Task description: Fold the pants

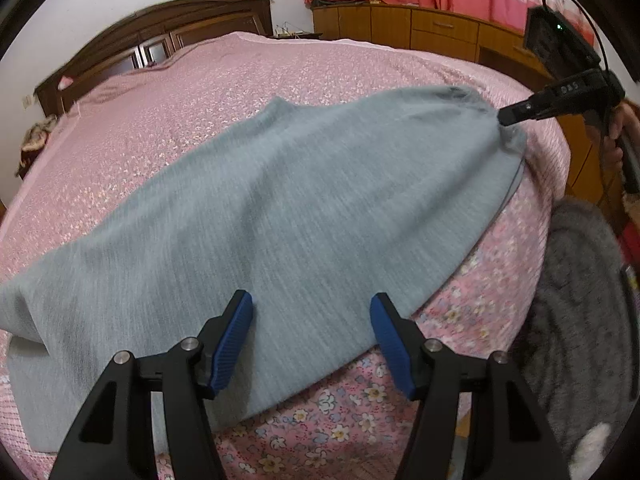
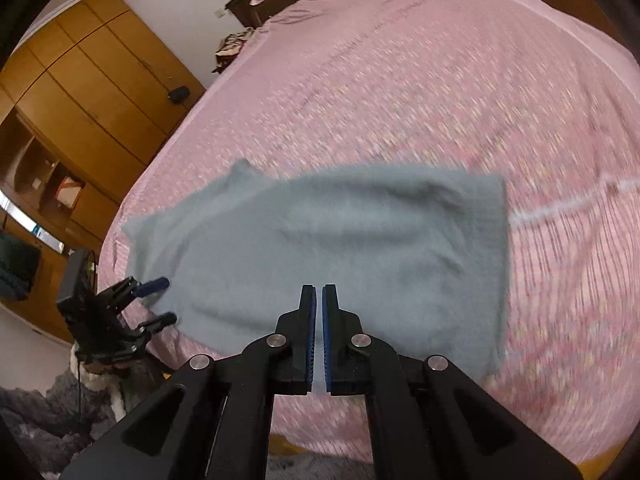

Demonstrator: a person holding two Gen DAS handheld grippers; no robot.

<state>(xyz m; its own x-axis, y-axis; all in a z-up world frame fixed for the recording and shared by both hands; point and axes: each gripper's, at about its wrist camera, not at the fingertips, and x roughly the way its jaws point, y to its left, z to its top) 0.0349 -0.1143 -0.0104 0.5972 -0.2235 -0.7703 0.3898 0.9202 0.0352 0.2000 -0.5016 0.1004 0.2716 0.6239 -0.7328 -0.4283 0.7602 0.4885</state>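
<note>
Pink bedspread (image 1: pixel 320 80), pants' (image 2: pixel 340 240) far edge right-view-only

The pants (image 1: pixel 280 208) lie spread on the bed (image 1: pixel 192 112), near its front edge. The left tool (image 1: pixel 311 332) is above one end, the right tool (image 2: pixel 319 312) above the other end.

Bed (image 1: pixel 280 92) with pink floral cover, grey pants (image 1: pixel 280 208) on it.
Left wrist view: pants lie flat from 8 o'clock to 2 o'clock across the near part of the cover, apparently folded double; dark wooden headboard (image 1: pixel 160 28) at 11 o'clock. Right wrist view: pants (image 2: pixel 320 248) at centre, a small bundle of patterned cloth (image 2: pixel 232 46) at 11 o'clock by the bed's edge.
</note>
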